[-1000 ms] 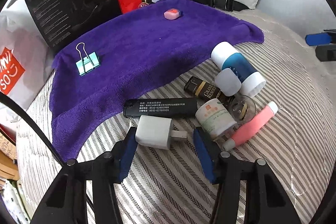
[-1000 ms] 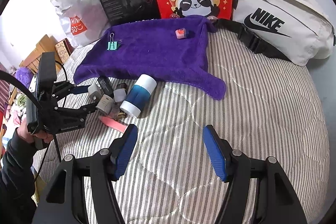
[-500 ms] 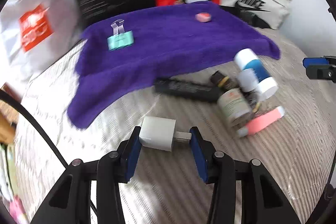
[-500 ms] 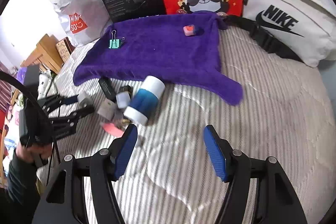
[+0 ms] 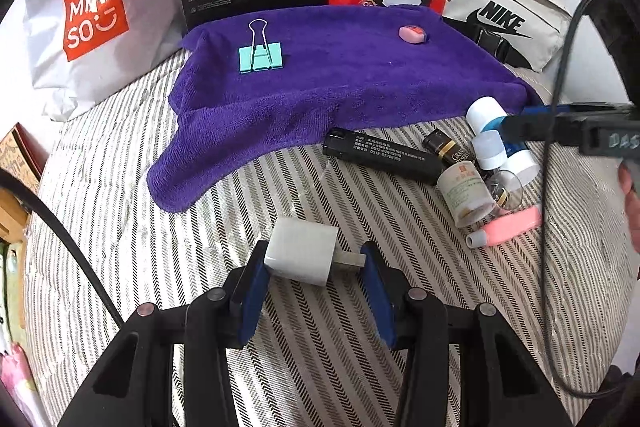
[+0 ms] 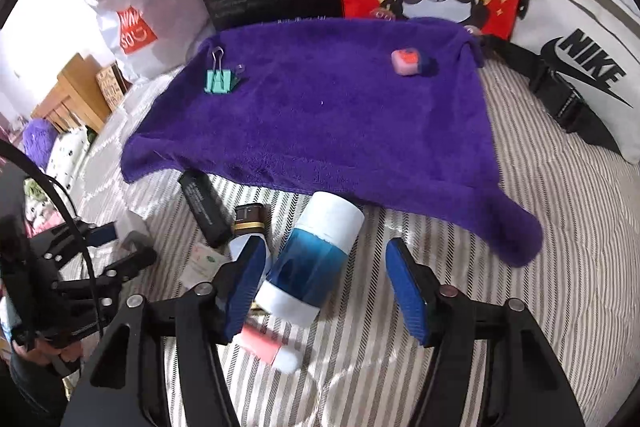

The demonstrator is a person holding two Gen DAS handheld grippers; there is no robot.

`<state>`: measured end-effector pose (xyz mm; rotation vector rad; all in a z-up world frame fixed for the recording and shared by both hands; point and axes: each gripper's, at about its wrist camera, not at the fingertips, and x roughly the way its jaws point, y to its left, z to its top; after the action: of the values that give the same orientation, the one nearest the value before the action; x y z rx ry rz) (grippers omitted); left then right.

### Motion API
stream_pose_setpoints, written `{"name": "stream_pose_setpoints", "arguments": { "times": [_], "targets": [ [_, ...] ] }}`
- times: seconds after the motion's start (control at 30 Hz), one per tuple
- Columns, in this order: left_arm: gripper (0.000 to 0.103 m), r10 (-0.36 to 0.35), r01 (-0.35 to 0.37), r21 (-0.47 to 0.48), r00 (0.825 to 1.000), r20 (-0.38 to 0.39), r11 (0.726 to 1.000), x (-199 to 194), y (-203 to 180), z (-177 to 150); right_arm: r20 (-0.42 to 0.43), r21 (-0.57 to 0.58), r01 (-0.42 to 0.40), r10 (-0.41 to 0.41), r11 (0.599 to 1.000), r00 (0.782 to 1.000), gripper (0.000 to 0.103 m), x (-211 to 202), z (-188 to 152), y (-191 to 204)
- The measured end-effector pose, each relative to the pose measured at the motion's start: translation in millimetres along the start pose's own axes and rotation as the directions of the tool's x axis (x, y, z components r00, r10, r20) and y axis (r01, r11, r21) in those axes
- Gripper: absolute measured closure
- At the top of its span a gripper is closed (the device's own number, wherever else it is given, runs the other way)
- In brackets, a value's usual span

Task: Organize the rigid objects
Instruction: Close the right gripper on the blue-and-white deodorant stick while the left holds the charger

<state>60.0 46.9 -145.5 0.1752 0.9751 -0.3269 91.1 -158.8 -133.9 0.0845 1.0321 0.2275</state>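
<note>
**A:** Start with the left wrist view. What is the left gripper [image 5: 312, 277] doing?

**B:** It is pinching the small white plastic plug-in charger block [image 5: 301, 251] — one blue pad on the block's flat end, the other on the tip of its metal prongs, so the block's long axis runs straight across the jaws. Those jaws have just been closing, with the block between them.

**A:** And where is that, taking the purple fleece towel [image 5: 340, 75] as the landmark?

**B:** On the near side of the towel's drooping front corner, over the striped quilted bed cover [image 5: 120, 187]. On the towel itself lie a mint-green metal binder clip [image 5: 261, 55] and a small pink eraser-like block [image 5: 413, 33]. The pile of loose things sits off the towel's near right edge: a flat black rectangular lighter-like case [image 5: 382, 157] and a pink plastic tube [image 5: 506, 227], among others.

**A:** Now the right wrist view.

**B:** The right gripper [image 6: 324, 281] is spread, and its jaws have just been closing a little. The blue-and-white plastic cylinder bottle [image 6: 314, 261] lies between them, just short of the towel's near edge, but the pads are not pressing on it; the right pad stands clearly apart.

**A:** How does the bottle lie?

**B:** Its long axis points roughly along the fingers, away toward the towel, so I judge the jaws would close across its round sides — a fair line for a grasp. The right hand is the nearer one; the left gripper [image 6: 116, 243] is off to that view's left.
</note>
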Motion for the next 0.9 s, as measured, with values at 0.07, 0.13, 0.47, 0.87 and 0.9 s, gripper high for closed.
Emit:
{"name": "stream_pose_setpoints", "arguments": {
  "times": [0.07, 0.13, 0.47, 0.87, 0.9],
  "targets": [
    [0.059, 0.004, -0.004, 0.002, 1.000, 0.004, 1.000, 0, -2, 0, -0.022, -0.011, 0.013, -0.013, 1.000, 1.000, 0.042, 8, -1, 1],
    [0.059, 0.003, -0.003, 0.000, 1.000, 0.011, 1.000, 0, -1, -1, -0.029, -0.004, -0.012, 0.011, 1.000, 1.000, 0.042, 11, -3, 1],
    [0.059, -0.005, 0.005, -0.003, 1.000, 0.013, 1.000, -1, 0, -2, -0.038, -0.074, 0.043, -0.046, 0.996, 0.998, 0.042, -1, -10, -4],
    [0.059, -0.007, 0.007, -0.010, 1.000, 0.011, 1.000, 0, 1, -1, -0.028, -0.223, 0.082, -0.091, 0.971, 0.995, 0.063, 21, -12, 21],
    [0.059, -0.006, 0.006, -0.009, 1.000, 0.010, 1.000, 0, 1, -1, -0.027, -0.229, 0.095, -0.104, 0.969, 0.994, 0.063, 19, -13, 20]
  ]
}}
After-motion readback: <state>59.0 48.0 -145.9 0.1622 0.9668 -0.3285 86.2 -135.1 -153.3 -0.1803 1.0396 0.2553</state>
